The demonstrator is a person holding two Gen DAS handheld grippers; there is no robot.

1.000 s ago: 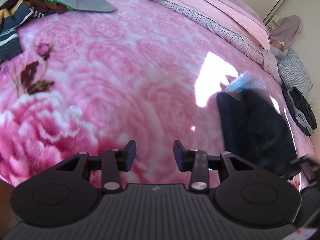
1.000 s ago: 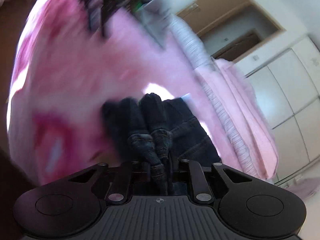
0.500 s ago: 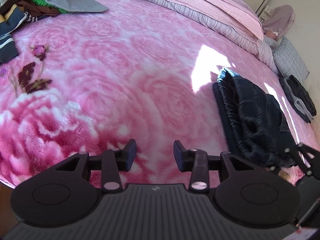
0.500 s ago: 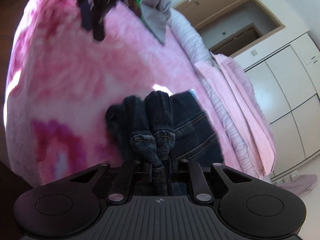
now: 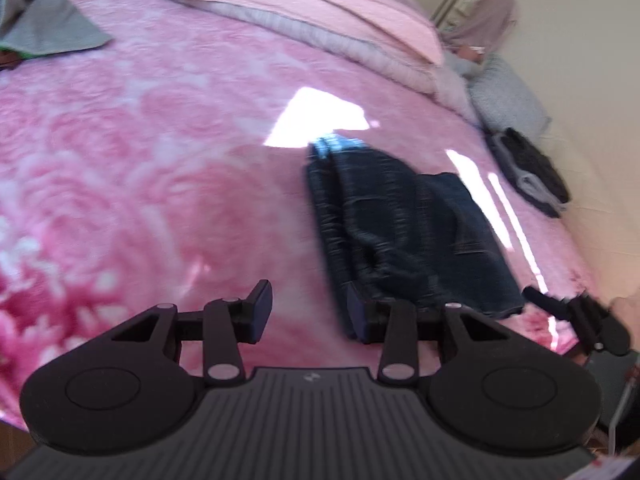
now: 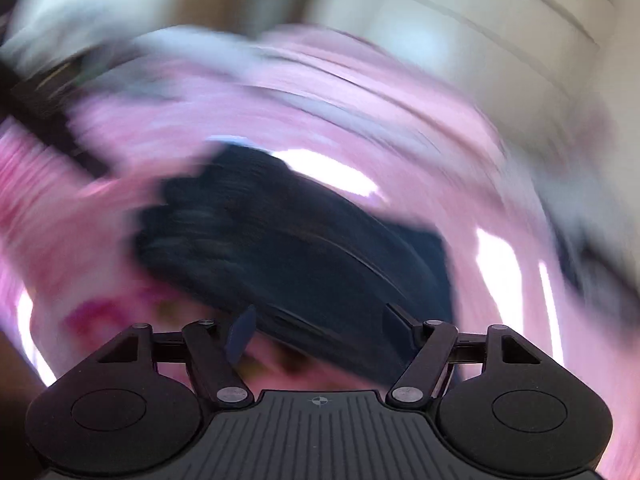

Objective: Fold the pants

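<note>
Dark blue jeans [image 5: 400, 224] lie folded in a rough rectangle on the pink rose-patterned blanket [image 5: 160, 160], right of centre in the left wrist view. My left gripper [image 5: 308, 308] hovers over the blanket at the jeans' near left corner, its jaws parted with nothing between them. In the blurred right wrist view the jeans [image 6: 288, 248] lie below and ahead of my right gripper [image 6: 318, 328], whose jaws are opening wide and hold nothing. The right gripper [image 5: 576, 316] also shows at the jeans' near right corner.
A folded pink quilt [image 5: 320, 12] and striped bedding run along the bed's far side. A grey garment [image 5: 52, 28] lies at the far left. A grey pillow [image 5: 504, 96] and a dark pile of clothes [image 5: 532, 176] sit by the wall on the right.
My right gripper has let go of the jeans' hem, opened wide, rolled and pulled back upward. The jeans now lie flat. My left gripper has shifted right toward the jeans.
</note>
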